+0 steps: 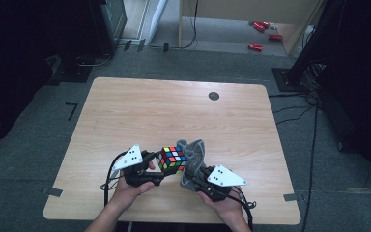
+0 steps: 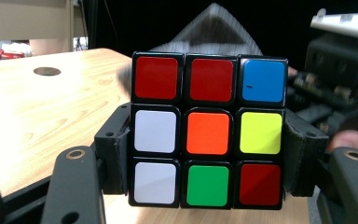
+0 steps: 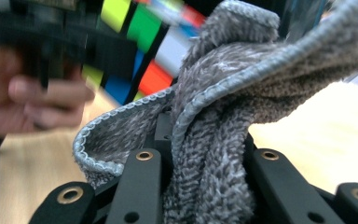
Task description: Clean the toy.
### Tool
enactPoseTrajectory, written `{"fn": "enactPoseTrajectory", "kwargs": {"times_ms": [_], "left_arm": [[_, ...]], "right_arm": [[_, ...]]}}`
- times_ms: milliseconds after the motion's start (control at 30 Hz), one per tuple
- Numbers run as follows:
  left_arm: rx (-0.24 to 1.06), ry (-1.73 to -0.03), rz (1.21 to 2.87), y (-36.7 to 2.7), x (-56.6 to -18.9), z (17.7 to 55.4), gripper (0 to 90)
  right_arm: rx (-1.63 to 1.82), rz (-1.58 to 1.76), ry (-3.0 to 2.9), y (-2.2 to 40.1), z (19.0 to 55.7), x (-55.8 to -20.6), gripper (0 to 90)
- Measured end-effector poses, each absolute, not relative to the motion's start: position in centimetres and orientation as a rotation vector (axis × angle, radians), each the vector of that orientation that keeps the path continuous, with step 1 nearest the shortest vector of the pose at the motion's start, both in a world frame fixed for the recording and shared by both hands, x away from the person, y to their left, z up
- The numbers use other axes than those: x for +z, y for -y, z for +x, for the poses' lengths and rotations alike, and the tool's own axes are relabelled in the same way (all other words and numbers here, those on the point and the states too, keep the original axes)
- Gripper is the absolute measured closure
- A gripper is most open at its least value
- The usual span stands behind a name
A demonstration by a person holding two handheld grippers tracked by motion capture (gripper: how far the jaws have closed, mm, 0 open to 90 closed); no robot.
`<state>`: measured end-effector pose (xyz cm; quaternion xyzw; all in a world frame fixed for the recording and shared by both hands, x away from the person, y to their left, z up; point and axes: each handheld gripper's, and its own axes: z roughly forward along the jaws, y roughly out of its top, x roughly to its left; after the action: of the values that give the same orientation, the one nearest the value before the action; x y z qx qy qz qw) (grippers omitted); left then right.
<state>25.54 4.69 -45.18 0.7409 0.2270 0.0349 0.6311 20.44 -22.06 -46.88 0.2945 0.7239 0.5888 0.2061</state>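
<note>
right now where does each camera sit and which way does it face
High view: above the person's side of the table, looking forward and down; both hands, left gripper and right gripper enter from the bottom.
Left gripper view: rides the left gripper, looking along its jaws clamped on the Rubik's cube.
Right gripper view: rides the right gripper, looking along its jaws pinching the grey cloth; the left hand shows.
Shared: cube and cloth appear in all three.
</note>
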Motion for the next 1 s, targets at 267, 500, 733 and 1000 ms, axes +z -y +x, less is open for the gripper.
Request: {"fn": "enactPoseTrajectory", "kwargs": {"times_ms": [267, 500, 733, 1000], "left_arm": [[0.086, -0.539, 1.682, -5.0, -45.1, 25.7, 34.1], [0.095, -0.528, 1.704, -4.8, -45.2, 25.5, 34.2], [0.091, -0.545, 1.684, -5.1, -45.1, 25.6, 34.2], [0.09, -0.54, 1.69, -5.1, -45.1, 25.5, 34.3]], "right_arm": [[1.57, 0.746, -2.153, 20.5, 20.2, -48.4, 73.0], [1.606, 0.826, -2.008, 21.6, 20.4, -46.9, 72.9], [1.603, 0.814, -2.094, 20.6, 20.2, -47.9, 71.4], [1.603, 0.83, -2.021, 20.8, 20.0, -47.3, 70.7]]}}
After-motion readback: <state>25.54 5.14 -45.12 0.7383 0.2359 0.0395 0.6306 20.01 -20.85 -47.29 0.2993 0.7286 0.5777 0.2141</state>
